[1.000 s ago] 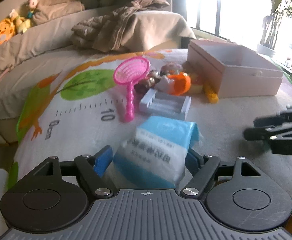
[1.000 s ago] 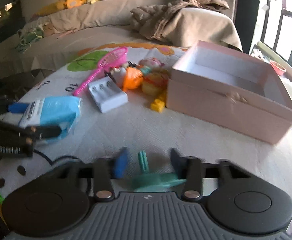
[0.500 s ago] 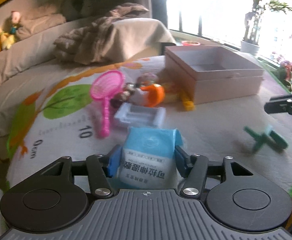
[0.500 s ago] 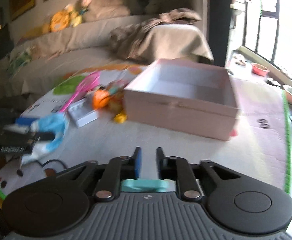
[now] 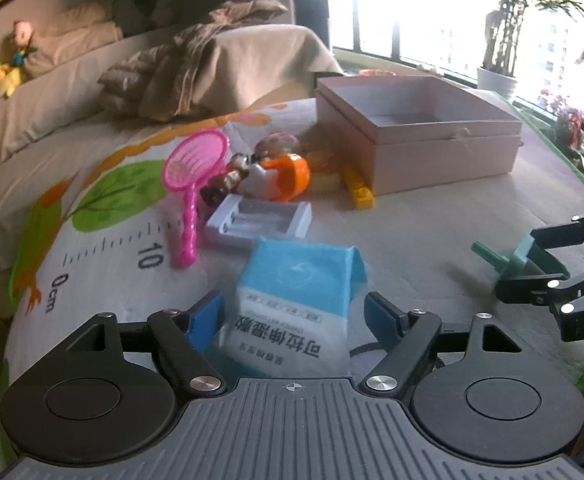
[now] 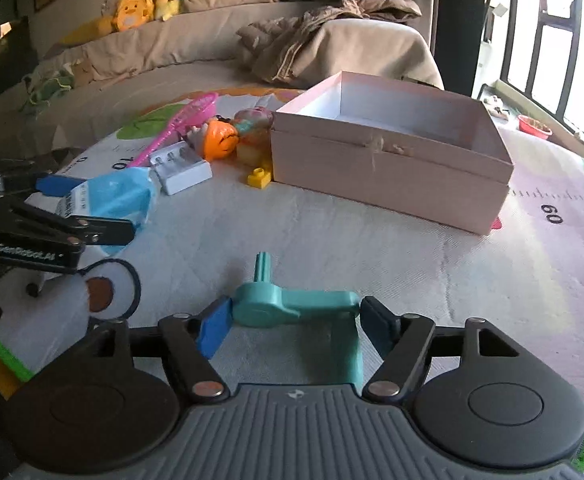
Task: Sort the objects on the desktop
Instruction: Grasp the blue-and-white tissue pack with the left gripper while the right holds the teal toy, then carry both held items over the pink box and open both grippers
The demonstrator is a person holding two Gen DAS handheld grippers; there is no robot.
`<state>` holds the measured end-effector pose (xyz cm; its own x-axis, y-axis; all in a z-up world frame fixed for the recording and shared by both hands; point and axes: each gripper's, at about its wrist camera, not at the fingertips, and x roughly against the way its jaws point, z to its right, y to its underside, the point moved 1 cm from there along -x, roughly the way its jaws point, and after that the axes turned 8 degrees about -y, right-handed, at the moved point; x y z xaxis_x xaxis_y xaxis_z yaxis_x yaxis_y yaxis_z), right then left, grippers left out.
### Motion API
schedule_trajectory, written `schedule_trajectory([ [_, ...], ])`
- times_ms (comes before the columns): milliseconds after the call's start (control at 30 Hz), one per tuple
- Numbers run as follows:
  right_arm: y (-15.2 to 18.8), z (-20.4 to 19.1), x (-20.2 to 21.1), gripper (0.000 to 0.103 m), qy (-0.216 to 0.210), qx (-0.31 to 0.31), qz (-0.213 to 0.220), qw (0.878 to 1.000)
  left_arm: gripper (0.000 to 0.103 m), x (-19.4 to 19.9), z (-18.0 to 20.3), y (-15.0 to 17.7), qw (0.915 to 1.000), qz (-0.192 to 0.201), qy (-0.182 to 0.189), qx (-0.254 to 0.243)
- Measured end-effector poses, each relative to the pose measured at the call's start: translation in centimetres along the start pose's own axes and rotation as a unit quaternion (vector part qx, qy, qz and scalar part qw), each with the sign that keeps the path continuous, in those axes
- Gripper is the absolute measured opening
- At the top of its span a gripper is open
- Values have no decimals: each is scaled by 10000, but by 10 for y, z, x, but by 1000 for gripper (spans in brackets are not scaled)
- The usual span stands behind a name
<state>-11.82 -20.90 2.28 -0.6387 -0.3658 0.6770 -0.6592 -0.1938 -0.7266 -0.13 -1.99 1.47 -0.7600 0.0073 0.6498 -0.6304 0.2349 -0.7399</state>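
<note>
A blue and white pack of wipes (image 5: pixel 296 288) lies on the play mat between the blue pads of my left gripper (image 5: pixel 294 312). Its jaws are opening, with a small gap on each side of the pack. The left gripper (image 6: pixel 88 208) and the pack (image 6: pixel 112 196) also show at the left of the right wrist view. A teal plastic toy (image 6: pixel 292 304) lies on the mat between the pads of my right gripper (image 6: pixel 296 316). Those jaws are opening too and do not squeeze it. In the left wrist view the right gripper (image 5: pixel 532 264) straddles the teal toy (image 5: pixel 492 256).
An open pink box (image 5: pixel 444 136) stands on the mat at the back right. Left of it lie a pink net (image 5: pixel 196 160), a white battery holder (image 5: pixel 260 220), an orange toy figure (image 5: pixel 288 172) and a yellow brick (image 5: pixel 358 188). A sofa with a blanket runs behind.
The right jaws were nearly shut over the teal toy and now stand wide with it lying between them. The left jaws narrowed on the pack, then widened again.
</note>
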Motion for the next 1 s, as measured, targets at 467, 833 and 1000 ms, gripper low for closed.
schedule_trajectory([
  [467,-24,21,41,70,163,-88,615,9979,56,39,25,-52,9940,922,464,-368],
  [833,-127,108,41,70,618,-522,1485,9856,63,-48,86,-177,9844,1620,660,-188],
  [1000,-159,136,-7,71,279,-956,1256,9871,92,-45,56,-148,9889,1336,640,100],
])
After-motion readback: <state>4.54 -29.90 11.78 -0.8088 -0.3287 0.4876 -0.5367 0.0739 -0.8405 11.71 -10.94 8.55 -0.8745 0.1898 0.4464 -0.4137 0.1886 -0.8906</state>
